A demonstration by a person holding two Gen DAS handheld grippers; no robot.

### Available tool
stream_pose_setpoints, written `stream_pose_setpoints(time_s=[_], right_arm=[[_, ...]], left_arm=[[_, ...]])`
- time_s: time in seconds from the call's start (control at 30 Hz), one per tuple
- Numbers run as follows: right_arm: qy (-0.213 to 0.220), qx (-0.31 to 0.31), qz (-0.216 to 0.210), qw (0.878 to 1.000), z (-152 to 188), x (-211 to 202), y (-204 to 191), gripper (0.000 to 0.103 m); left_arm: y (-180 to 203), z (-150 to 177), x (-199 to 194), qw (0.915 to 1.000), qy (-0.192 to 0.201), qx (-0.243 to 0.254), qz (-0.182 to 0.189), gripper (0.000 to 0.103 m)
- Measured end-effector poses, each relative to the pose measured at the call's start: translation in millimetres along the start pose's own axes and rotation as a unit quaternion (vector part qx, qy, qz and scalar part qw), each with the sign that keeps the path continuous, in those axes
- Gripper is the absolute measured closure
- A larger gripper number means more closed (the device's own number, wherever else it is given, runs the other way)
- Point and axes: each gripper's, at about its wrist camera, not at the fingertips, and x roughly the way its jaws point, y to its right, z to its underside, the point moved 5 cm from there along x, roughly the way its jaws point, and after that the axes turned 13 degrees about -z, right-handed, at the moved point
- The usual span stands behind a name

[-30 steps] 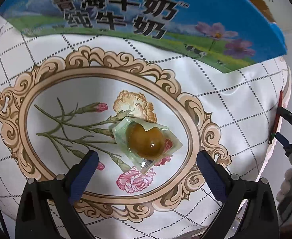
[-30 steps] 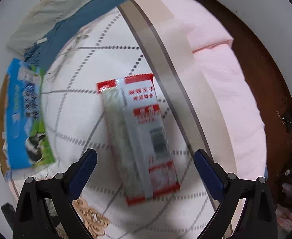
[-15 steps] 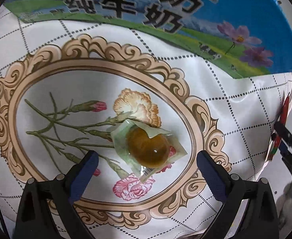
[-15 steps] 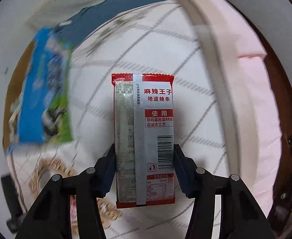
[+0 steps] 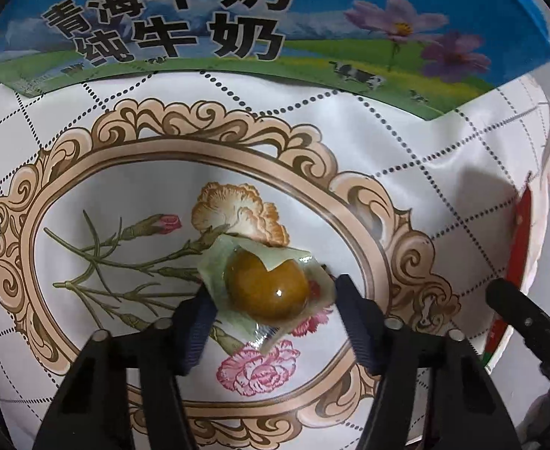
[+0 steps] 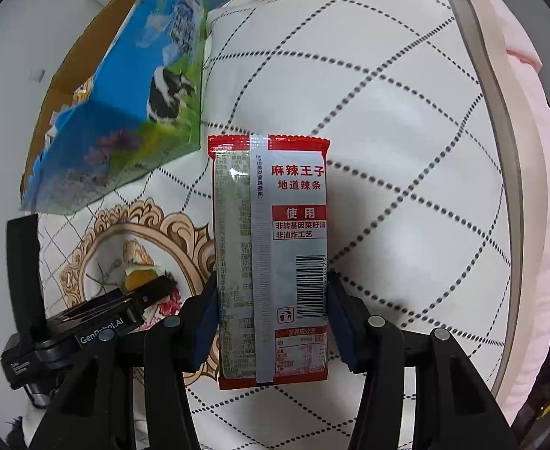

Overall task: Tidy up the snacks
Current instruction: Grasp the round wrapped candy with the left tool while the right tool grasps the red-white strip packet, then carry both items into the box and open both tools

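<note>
Between the right claw fingers, gripped tight, the spicy-strip packet stands lengthwise, pointing forward.

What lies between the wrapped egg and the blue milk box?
Only printed cloth: the left wrist view shows an orange flower and frame border between wrapped egg and milk box; no snack.

A domestic setting, probably a bedroom. A quilted white cover with a printed floral medallion lies beside pink bedding; a milk carton box rests on it.
</note>
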Motion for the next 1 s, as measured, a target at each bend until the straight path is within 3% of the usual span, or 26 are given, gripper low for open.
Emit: stream_pose_setpoints(time_s=[0.2,0.37,0.7,0.87,1.0], right_arm=[[0.008,-0.013,-0.007,1.000,0.4,-1.7,-18.8,0.050],[0.018,-0.026,-0.016,0.999,0.7,-19.4,-26.4,0.051],[0.049,-0.064,-0.061,0.995,-6.6,-70.7,-76.3,0.051],[0.069,-0.088,-0.086,0.990,-30.6,-90.4,-118.0,0.051],[0.079,-0.100,-0.096,0.987,-65.1,-96.5,-147.7,0.051]], left_arm=[[-0.8,10.2,-9.7,0.9999,0.010,0.000,0.005,0.057],[-6.1,17.2,-21.6,0.9996,0.022,-0.003,0.016,0.059],[-48.0,9.6,-125.4,0.9919,0.102,-0.007,0.075,0.059],[-52.0,-20.7,-190.5,0.9833,0.154,-0.001,0.097,0.059],[-62.3,-64.8,-219.9,0.9780,0.186,0.003,0.093,0.059]])
